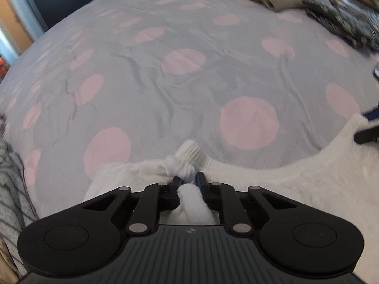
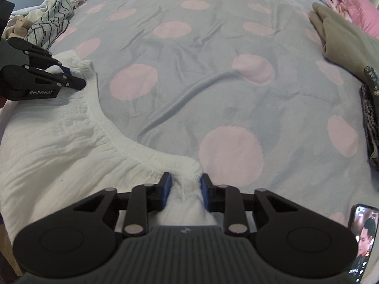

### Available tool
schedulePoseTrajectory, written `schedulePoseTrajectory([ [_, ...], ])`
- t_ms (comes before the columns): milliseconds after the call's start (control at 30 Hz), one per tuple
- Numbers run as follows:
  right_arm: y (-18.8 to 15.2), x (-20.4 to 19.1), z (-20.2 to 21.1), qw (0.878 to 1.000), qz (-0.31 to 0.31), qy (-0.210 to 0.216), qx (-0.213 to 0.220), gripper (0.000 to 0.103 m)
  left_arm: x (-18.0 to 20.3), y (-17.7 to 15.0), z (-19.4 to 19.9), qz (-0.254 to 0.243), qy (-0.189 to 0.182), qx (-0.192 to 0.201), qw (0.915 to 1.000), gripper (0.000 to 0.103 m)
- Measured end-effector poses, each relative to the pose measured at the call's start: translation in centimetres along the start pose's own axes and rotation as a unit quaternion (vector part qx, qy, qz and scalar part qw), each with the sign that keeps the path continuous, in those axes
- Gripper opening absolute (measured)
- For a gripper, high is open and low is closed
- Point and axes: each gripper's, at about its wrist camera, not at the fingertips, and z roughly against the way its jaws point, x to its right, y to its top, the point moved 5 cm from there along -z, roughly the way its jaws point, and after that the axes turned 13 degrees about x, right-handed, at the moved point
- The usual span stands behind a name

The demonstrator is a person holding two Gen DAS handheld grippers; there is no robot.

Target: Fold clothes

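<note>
A white knitted garment [image 1: 296,179] lies flat at the near edge of the bed, its ribbed hem curving across the sheet. My left gripper [image 1: 188,179] is shut on a bunched corner of it, with a ribbed cuff sticking up past the pads. In the right wrist view the same white garment [image 2: 59,142] spreads to the left. My right gripper [image 2: 185,182] pinches its elastic edge between the blue pads, fabric gathered between them. The left gripper [image 2: 67,71] shows at the garment's far corner. The right gripper [image 1: 368,124] peeks in at the right edge.
The bed has a grey sheet with pink dots [image 1: 184,61], wrinkled in the middle. A folded beige garment [image 2: 343,47] and a dark patterned one [image 2: 372,118] lie at the right, pink bedding [image 2: 350,4] behind. Striped grey clothes [image 2: 49,26] are piled left. A lit phone [image 2: 362,241] lies near right.
</note>
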Motion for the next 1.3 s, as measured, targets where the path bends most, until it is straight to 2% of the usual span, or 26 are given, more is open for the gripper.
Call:
schedulePoseTrajectory([
  [133, 0.8, 0.2, 1.4, 0.999, 0.004, -0.012, 0.032, 0.02, -0.4, 1.3, 1.5, 0.02, 0.015, 0.029, 0.9993, 0.006],
  [333, 2.8, 0.7, 4.5, 0.996, 0.01, -0.04, 0.08, 0.015, 0.4, 5.7, 4.1, -0.014, 0.035, 0.075, 0.9965, 0.006],
  [533, 5.9, 2.0, 8.5, 0.987, 0.035, -0.083, 0.132, 0.014, 1.7, 13.6, 5.5, -0.039, 0.051, 0.135, 0.9888, 0.006],
  [733, 9.8, 5.7, 11.2, 0.974, 0.035, -0.145, 0.173, 0.014, 4.8, 23.4, 5.8, -0.091, 0.062, 0.207, 0.972, 0.006],
  [800, 10.8, 7.4, 11.8, 0.97, 0.018, -0.158, 0.183, 0.014, 6.4, 26.3, 5.4, -0.114, 0.066, 0.224, 0.9656, 0.006],
  [967, 12.3, 12.5, 12.3, 0.962, -0.03, -0.19, 0.193, 0.014, 10.8, 32.1, 2.8, -0.151, 0.056, 0.245, 0.956, 0.006],
  [1100, 12.6, 17.2, 12.3, 0.954, -0.07, -0.224, 0.187, 0.013, 14.1, 34.9, -0.3, -0.162, 0.036, 0.251, 0.9535, 0.006],
  [1233, 12.0, 22.1, 11.8, 0.945, -0.103, -0.263, 0.167, 0.012, 17.6, 36.9, -3.5, -0.161, 0.005, 0.251, 0.9546, 0.006],
  [1300, 11.3, 24.0, 11.4, 0.945, -0.133, -0.26, 0.151, 0.012, 19.4, 37.2, -5.4, -0.167, -0.006, 0.246, 0.9547, 0.006],
])
